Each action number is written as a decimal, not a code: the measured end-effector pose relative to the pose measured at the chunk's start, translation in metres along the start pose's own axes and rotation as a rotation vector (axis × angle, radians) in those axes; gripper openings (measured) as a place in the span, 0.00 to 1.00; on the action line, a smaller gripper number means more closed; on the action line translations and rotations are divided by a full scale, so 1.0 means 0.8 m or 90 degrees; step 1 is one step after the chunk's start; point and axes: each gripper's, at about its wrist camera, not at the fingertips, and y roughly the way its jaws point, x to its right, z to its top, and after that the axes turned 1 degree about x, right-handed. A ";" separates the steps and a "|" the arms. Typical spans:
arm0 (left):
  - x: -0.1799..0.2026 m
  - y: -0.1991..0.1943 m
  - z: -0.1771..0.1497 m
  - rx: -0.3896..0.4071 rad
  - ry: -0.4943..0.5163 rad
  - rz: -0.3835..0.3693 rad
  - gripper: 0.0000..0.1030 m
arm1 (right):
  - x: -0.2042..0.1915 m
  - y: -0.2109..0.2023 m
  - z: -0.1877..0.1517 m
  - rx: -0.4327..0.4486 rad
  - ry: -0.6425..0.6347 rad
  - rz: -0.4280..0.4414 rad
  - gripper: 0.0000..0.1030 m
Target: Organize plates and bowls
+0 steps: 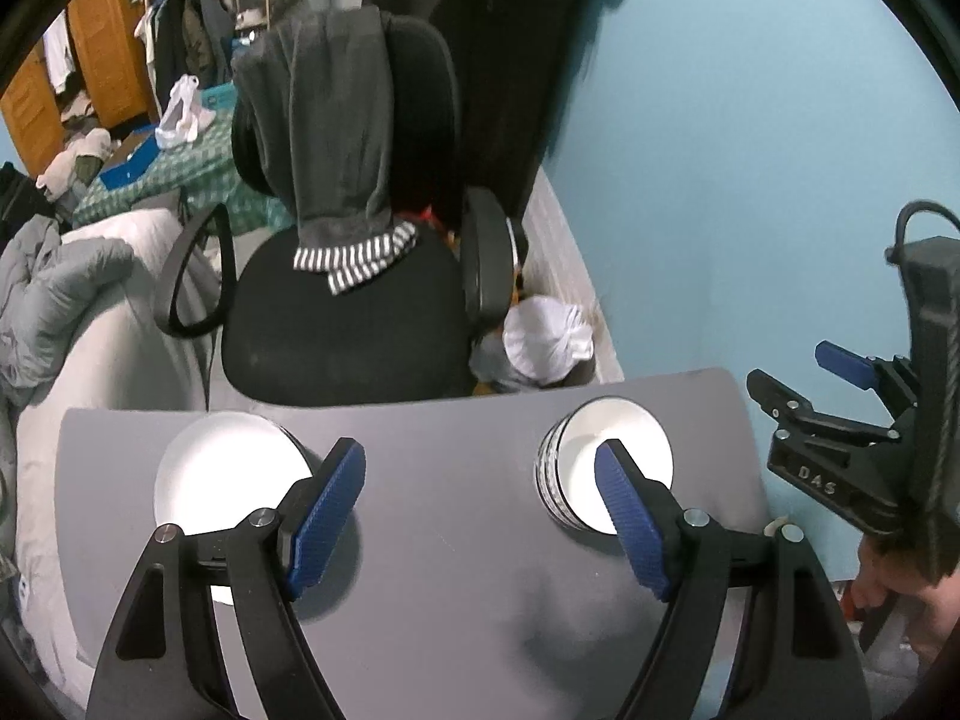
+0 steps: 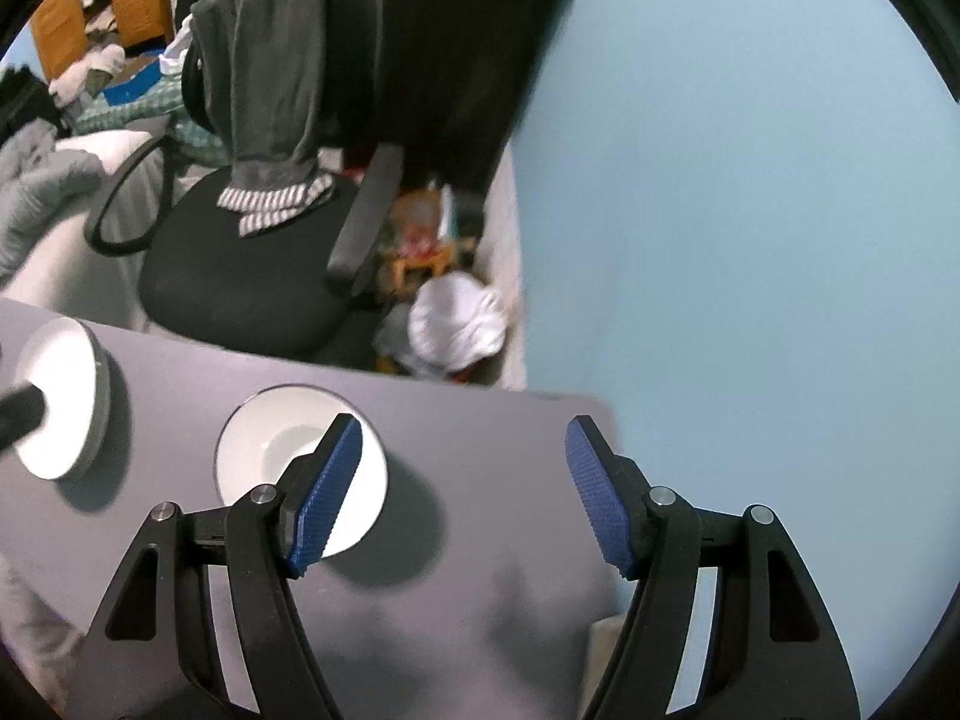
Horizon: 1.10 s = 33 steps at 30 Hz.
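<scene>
- The left gripper [image 1: 480, 516] hangs above a grey table [image 1: 450, 540], its blue ribbed pads [image 1: 327, 516] spread wide with nothing between them, only bare tabletop below
- In the left wrist view a stack of white plates [image 1: 228, 468] sits at the table's left side, partly hidden behind the left finger
- A white bowl [image 1: 606, 462] with a dark patterned band on its outer wall stands toward the table's right side, just behind the right pad; it looks like more than one bowl nested, though I cannot tell how many
- The plates and the bowl lie well apart, with open table between them
- The right gripper [image 2: 465, 492] also stands wide and holds nothing; its right pad [image 2: 600, 498] hangs past the table's right edge, over the blue wall [image 2: 750, 210]
- From the right wrist view the bowl [image 2: 264, 450] shows its white inside, partly behind the left pad, and the plates [image 2: 60, 396] lie further left
- The right gripper's black body [image 1: 840, 456] shows at the right edge of the left wrist view, with the raised letters "DAS" readable on it; a hand [image 1: 888, 576] grips it below
- Beyond the table's far edge stands a black office chair [image 1: 348, 312] with a grey garment [image 1: 336, 120] draped over its back
</scene>
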 end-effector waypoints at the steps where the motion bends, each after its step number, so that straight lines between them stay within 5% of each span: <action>1: -0.006 -0.007 0.000 0.009 0.002 -0.003 0.78 | -0.006 -0.006 0.000 0.015 -0.010 -0.019 0.68; 19: -0.089 -0.100 -0.025 0.101 -0.023 -0.028 0.82 | -0.088 -0.086 0.017 0.235 -0.137 -0.250 0.68; 33: -0.100 -0.115 -0.041 0.114 -0.011 -0.034 0.82 | -0.109 -0.080 0.016 0.321 -0.237 -0.334 0.68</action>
